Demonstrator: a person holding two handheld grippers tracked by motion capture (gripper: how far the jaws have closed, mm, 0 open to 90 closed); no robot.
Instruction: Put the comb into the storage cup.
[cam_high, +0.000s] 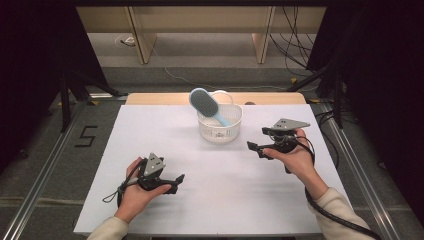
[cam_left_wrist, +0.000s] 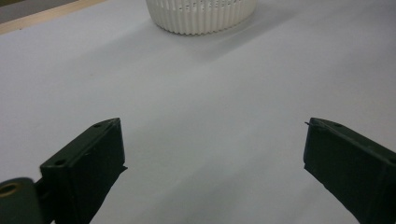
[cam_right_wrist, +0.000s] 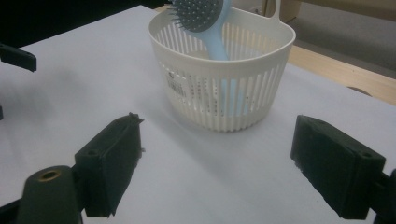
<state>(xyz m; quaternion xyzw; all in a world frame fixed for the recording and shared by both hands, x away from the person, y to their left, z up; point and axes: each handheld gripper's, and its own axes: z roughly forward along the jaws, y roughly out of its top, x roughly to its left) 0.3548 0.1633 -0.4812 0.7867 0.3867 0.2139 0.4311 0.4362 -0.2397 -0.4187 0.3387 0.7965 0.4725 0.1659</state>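
A light blue hairbrush (cam_high: 205, 104) (cam_right_wrist: 200, 18) stands handle-down in a white slatted basket (cam_high: 219, 131) (cam_right_wrist: 224, 100) near the table's far middle; its bristle head leans over the rim. My left gripper (cam_high: 175, 182) (cam_left_wrist: 212, 154) rests low on the white tabletop at the near left, open and empty, facing the basket's base (cam_left_wrist: 201, 16). My right gripper (cam_high: 256, 148) (cam_right_wrist: 217, 154) hovers just right of the basket, open and empty, pointed toward it.
The white tabletop (cam_high: 220, 200) has a wooden strip (cam_high: 160, 98) along its far edge. Black cables trail from both grippers. Beyond the table are table legs, floor cables and dark curtains on both sides.
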